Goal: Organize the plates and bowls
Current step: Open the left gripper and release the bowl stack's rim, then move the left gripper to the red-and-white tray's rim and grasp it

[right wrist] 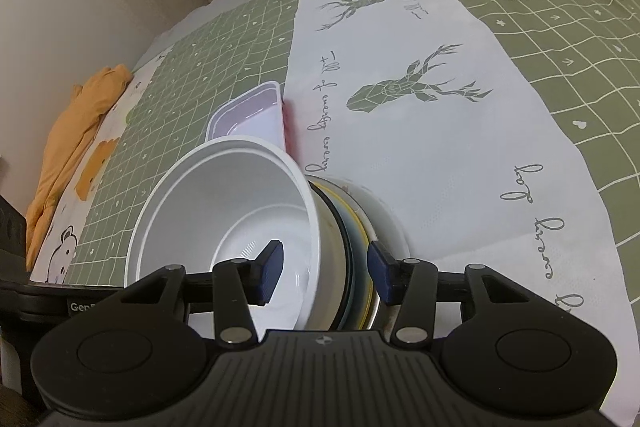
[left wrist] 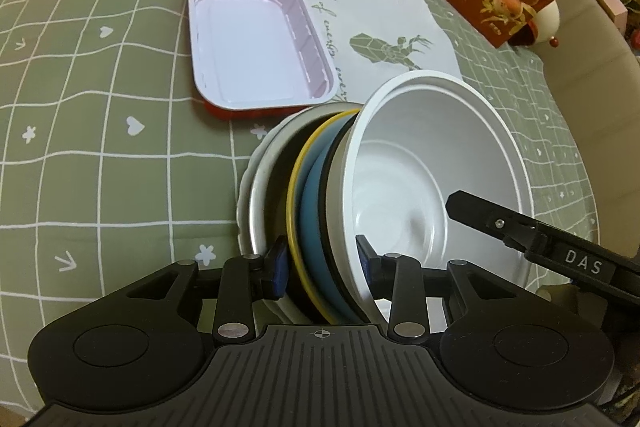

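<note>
Both jaws grip the tilted stack of round dishes [left wrist: 316, 211]: left gripper [left wrist: 322, 265], right gripper [right wrist: 326, 273], smooth white plastic bowl [right wrist: 224, 211] on top.

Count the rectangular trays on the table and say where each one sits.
2. A pink-white tray lies on the green checked cloth beyond the stacked dishes. A red tray sits nested under it, only its edge showing. More could be hidden beneath.

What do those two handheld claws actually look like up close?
Both are matte black plastic. The left claw and right claw each have a ribbed body, two round side discs, silver rivets on jointed links, and dark blue pads. White letters "DAS" mark the right one's side. No cables show.
</note>
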The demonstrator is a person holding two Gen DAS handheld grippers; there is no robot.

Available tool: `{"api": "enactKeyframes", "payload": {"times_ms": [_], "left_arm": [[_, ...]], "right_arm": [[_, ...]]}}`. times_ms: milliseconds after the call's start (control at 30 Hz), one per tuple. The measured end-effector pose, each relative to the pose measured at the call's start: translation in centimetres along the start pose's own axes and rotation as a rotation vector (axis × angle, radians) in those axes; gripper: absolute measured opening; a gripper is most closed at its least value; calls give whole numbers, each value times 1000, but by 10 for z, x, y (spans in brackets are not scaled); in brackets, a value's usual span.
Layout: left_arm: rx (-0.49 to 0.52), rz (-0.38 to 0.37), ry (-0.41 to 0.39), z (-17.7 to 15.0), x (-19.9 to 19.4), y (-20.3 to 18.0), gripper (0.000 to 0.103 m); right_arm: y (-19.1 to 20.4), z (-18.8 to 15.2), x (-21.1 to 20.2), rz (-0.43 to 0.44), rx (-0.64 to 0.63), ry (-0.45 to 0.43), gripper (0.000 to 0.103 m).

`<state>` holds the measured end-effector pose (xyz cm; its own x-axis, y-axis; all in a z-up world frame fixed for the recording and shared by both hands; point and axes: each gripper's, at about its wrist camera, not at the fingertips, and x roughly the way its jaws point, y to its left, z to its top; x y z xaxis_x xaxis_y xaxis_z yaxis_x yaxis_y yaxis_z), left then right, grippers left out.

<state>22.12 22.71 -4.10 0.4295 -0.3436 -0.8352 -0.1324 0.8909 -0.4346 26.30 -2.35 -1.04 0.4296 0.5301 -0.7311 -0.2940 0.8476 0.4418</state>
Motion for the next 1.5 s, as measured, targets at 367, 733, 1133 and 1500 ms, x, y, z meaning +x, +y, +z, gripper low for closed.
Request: {"api": "enactKeyframes", "payload": {"times_ms": [367, 733, 1133, 1500], "left_arm": [[-8, -5, -5, 1, -8, 3, 38], [11, 8, -5, 0, -12, -1, 39], [83, 94, 27, 6, -9, -18, 40], [165, 110, 86, 27, -37, -39, 30]], "right_arm": [[5, -4, -1, -8, -38, -14, 47], [8, 3, -6, -15, -69, -36, 47], [10, 0, 6, 9, -91, 3, 47], [33, 28, -1, -46, -346, 137, 48]]}}
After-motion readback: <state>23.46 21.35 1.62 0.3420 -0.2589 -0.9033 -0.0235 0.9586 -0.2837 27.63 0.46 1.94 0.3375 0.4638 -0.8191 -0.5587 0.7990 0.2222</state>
